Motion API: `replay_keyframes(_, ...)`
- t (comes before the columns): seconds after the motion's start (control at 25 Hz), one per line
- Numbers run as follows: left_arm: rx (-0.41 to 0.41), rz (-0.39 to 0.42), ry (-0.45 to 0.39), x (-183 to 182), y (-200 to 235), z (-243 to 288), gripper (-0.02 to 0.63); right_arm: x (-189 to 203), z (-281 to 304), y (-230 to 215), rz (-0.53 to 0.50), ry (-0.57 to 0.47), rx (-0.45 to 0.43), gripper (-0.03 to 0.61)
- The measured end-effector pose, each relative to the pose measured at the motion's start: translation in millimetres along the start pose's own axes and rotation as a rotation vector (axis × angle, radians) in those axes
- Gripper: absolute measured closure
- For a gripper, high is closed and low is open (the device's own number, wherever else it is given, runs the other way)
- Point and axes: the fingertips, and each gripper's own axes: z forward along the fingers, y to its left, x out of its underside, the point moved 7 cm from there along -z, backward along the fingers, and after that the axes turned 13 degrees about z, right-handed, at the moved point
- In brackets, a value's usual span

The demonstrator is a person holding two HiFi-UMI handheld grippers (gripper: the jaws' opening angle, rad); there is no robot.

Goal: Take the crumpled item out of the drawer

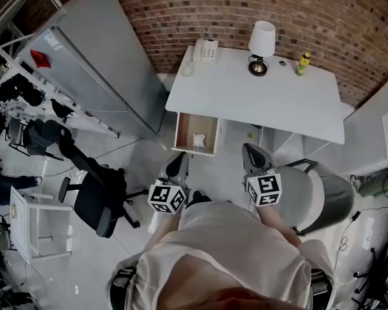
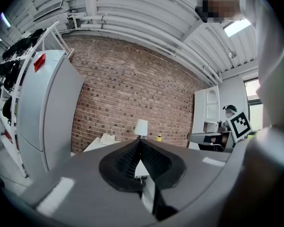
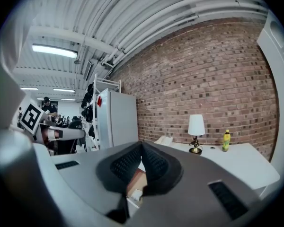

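- Left gripper (image 1: 176, 166): jaws together, nothing between them. It hangs short of the drawer (image 1: 196, 134), off its near-left corner and well apart.
- Drawer: stands pulled open, with the tabletop (image 1: 258, 99) just behind it. The crumpled item (image 1: 198, 140), a white lump, lies inside toward the drawer's near end, untouched.
- Right gripper (image 1: 255, 157): jaws together and empty, to the right of the drawer and also short of it.
- Step, as I judge it: approach, with nothing grasped yet. Next you must part one pair of jaws, come down into the drawer over the lump and close on its bulk.
- Views: only the head view shows the whole drawer. The right gripper view catches its wood and the lump below the jaws. The left gripper view shows the lamp (image 2: 141, 126) beyond the drawer, not its inside.
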Motion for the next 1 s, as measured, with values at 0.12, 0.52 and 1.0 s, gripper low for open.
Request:
replay_keyframes(0.12, -0.011, -0.027, 0.018, 6.1, 5.3, 6.1, 0.603, -0.2, 15.0, -0.5, 0.004, 0.017, -0.023, 0.571)
replay_keyframes(0.52, 0.014, -0.082, 0.017, 22.1, 71.1, 78.7, 0.603, -9.4, 95.7, -15.0, -0.032, 0.037, 0.004, 0.571)
replay_keyframes(1.0, 0.105, -0.049, 0.021, 21.0, 204.0, 194.3, 0.604, -49.2, 240.3, -29.2, -0.055, 0.015, 0.086, 0.571)
